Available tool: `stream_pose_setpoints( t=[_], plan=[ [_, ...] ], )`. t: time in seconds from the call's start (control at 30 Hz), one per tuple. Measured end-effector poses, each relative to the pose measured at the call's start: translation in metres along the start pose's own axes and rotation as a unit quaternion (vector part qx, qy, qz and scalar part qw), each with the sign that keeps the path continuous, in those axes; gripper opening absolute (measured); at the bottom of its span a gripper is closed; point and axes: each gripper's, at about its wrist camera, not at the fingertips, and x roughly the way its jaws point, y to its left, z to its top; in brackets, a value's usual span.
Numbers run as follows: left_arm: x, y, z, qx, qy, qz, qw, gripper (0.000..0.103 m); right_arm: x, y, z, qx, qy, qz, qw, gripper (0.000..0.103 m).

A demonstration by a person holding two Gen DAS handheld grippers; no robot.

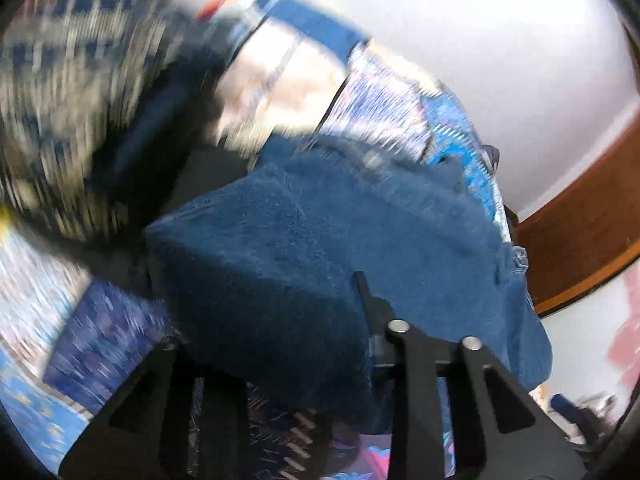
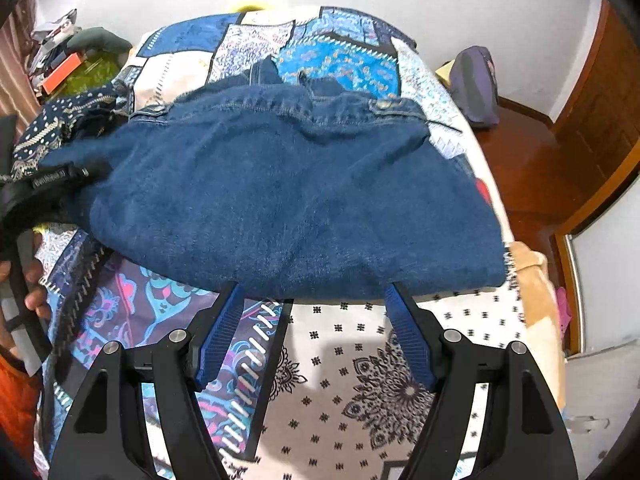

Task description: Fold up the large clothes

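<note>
Here, everything is placed in relation to the denim garment (image 2: 280, 200), which is spread in a broad, partly folded heap across the middle of a bed covered by a patchwork quilt (image 2: 340, 56). To the left of the garment, a dark blue cloth with a white dotted pattern (image 2: 52, 128) is seen lying against its edge, and beyond that a clutter of items including an orange box (image 2: 62, 72) is seen by the wall. Just left of the garment's left edge, the left gripper (image 2: 60, 176) is visible from the right wrist camera as a black body with a label, pressed up against the denim; a hand (image 2: 34, 284) is seen below it. In the left wrist view, which is heavily blurred, the denim garment (image 1: 320, 248) is draped over and between the fingers, so that one finger is hidden and only a single dark fingertip (image 1: 362, 284) is seen against the cloth; the jaws appear to be pinched on the fabric. At the near edge of the garment, the right gripper (image 2: 314, 292) is held with its blue-padded fingers (image 2: 222, 336) spread wide apart, their tips touching or just under the hem, with nothing clasped between them. To the right of the garment, a purple bag (image 2: 476, 84) is seen on the brown floor, and farther right a wooden door (image 2: 600, 120) is seen.
</note>
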Motion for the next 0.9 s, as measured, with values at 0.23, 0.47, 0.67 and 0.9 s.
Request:
stream_pose_setpoints(
  t=[0.23,0.47,0.67,0.9],
  plan=[
    [-0.087,-0.047,0.052,0.065,-0.093,-0.083,0.99,0.021,-0.031,0.011,0.026,0.004,-0.026,-0.007,1.0,0.07],
    [-0.146,-0.033,0.071,0.1,-0.154,-0.074,0.9801,0.02,-0.024,0.071,0.054,-0.012,-0.052,0.08,0.995,0.07],
    [-0.137,-0.01,0.072,0.094,-0.156,-0.035,0.9827,0.02,0.041,0.143,0.054,-0.066,0.019,0.137,0.988,0.07],
    [-0.086,-0.019,0.05,0.127,-0.113,0.005,0.9854,0.02,0.074,0.132,0.034,-0.062,0.065,0.178,0.98,0.07]
  ],
)
